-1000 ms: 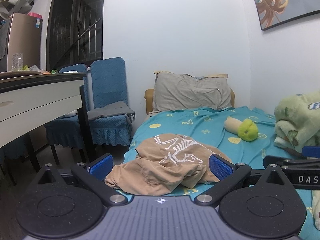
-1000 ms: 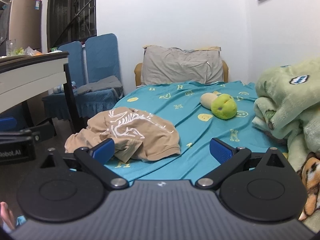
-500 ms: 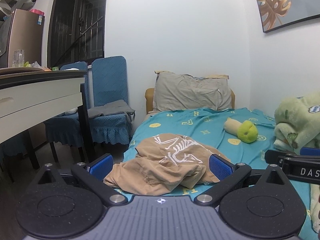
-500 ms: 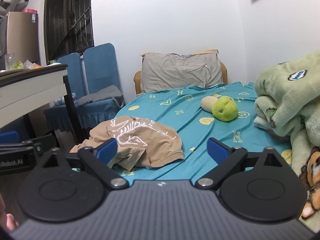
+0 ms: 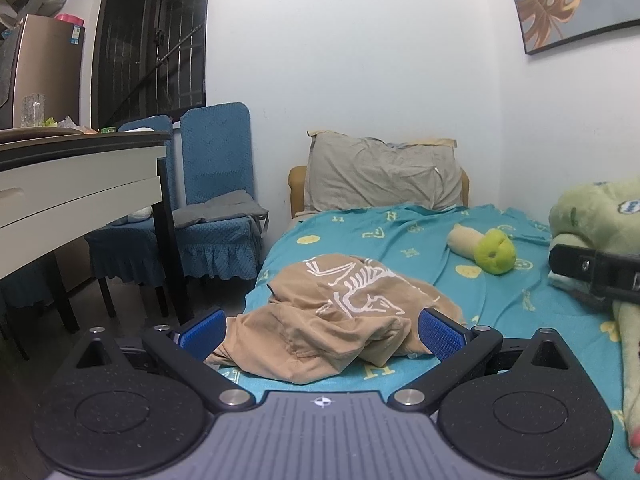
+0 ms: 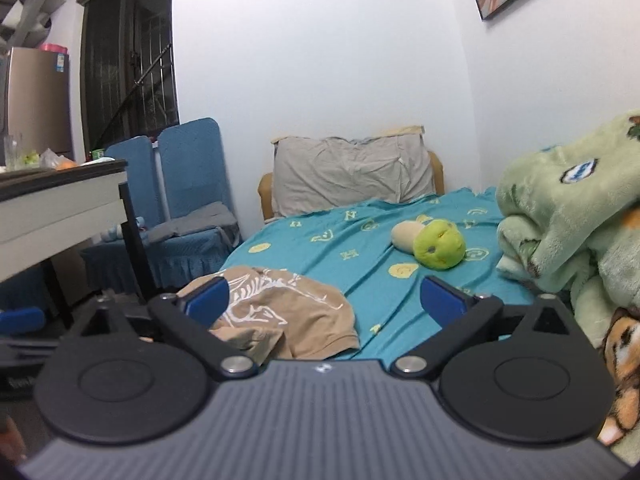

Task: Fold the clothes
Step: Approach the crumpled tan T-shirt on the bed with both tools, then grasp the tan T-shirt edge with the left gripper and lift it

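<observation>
- The tan T-shirt, printed with a white skeleton, lies crumpled in a heap near the foot of the bed, toward its left edge; nothing about it is folded yet.
- The left gripper hangs just short of the heap, jaws spread wide and empty. The right gripper is likewise spread and empty, aimed farther right over bare sheet.
- Risk, as I judge it: pinching the bunched mass would catch several layers at once, so the shirt would lift as a lump instead of spreading flat; a pull leftward could drag it off the bed edge.
- The teal bedsheet is soft and wrinkled, so it may ride up with the cloth.
- Farther off: a green plush toy, a grey pillow at the head, a green fleece blanket on the right, blue chairs and a table on the left.
</observation>
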`<action>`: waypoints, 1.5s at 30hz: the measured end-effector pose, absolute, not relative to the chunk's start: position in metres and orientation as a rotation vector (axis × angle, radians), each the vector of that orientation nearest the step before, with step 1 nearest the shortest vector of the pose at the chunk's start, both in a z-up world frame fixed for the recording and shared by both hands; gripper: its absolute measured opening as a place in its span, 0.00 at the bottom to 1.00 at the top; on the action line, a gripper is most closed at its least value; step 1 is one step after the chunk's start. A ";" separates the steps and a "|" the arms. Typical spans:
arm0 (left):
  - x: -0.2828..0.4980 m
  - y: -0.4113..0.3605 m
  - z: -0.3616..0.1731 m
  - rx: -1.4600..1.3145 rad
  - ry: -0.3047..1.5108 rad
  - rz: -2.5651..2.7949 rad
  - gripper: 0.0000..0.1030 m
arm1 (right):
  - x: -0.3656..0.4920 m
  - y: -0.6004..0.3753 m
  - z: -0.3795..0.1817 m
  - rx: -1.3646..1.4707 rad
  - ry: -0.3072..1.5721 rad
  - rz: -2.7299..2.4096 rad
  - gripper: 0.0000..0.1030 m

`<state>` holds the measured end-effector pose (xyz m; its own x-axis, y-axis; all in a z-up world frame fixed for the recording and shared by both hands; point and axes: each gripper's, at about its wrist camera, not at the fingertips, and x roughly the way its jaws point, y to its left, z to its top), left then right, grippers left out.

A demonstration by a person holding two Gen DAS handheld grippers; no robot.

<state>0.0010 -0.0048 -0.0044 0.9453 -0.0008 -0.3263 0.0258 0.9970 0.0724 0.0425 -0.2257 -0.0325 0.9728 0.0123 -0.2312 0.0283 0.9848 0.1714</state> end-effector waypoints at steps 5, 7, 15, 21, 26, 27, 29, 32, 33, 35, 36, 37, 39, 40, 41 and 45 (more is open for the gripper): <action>0.003 -0.009 -0.007 0.099 0.337 -0.024 1.00 | 0.044 -0.228 -0.033 0.184 0.260 -0.019 1.00; 0.004 -0.012 -0.009 0.109 0.339 -0.027 1.00 | 0.044 -0.229 -0.032 0.191 0.266 -0.015 1.00; 0.027 -0.028 -0.030 0.205 0.419 -0.026 1.00 | 0.042 -0.237 -0.028 0.220 0.293 -0.019 1.00; 0.068 -0.059 -0.062 0.424 0.484 -0.054 0.97 | 0.041 -0.243 -0.029 0.204 0.309 -0.044 1.00; 0.106 -0.091 -0.093 0.626 0.482 -0.117 0.94 | 0.046 -0.259 -0.034 0.273 0.343 -0.048 1.00; 0.112 -0.095 -0.100 0.656 0.478 -0.128 0.92 | 0.047 -0.262 -0.036 0.291 0.350 -0.051 1.00; 0.125 -0.101 -0.112 0.705 0.466 -0.133 0.90 | 0.051 -0.268 -0.041 0.322 0.368 -0.059 1.00; 0.146 -0.107 -0.128 0.760 0.431 -0.133 0.88 | 0.060 -0.275 -0.049 0.361 0.392 -0.066 1.00; 0.152 -0.108 -0.133 0.775 0.421 -0.129 0.87 | 0.064 -0.276 -0.051 0.368 0.400 -0.070 1.00; 0.167 -0.109 -0.142 0.780 0.430 -0.127 0.84 | 0.072 -0.278 -0.056 0.379 0.413 -0.078 1.00; 0.174 -0.109 -0.146 0.778 0.439 -0.132 0.82 | 0.075 -0.279 -0.059 0.382 0.419 -0.083 1.00; 0.181 -0.109 -0.148 0.774 0.443 -0.139 0.76 | 0.078 -0.279 -0.062 0.385 0.426 -0.089 1.00; 0.194 -0.109 -0.151 0.759 0.439 -0.142 0.63 | 0.085 -0.280 -0.068 0.393 0.446 -0.098 1.00; 0.200 -0.109 -0.150 0.741 0.442 -0.144 0.54 | 0.089 -0.280 -0.070 0.397 0.454 -0.099 1.00; 0.204 -0.107 -0.150 0.718 0.446 -0.148 0.48 | 0.093 -0.281 -0.073 0.401 0.461 -0.101 1.00; 0.211 -0.099 -0.140 0.610 0.457 -0.152 0.13 | 0.104 -0.279 -0.079 0.398 0.476 -0.107 1.00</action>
<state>0.2110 -0.0988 -0.1398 0.8897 -0.0046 -0.4565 0.2698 0.8119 0.5177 0.1040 -0.2792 -0.0790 0.8847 -0.0084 -0.4661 0.1919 0.9178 0.3477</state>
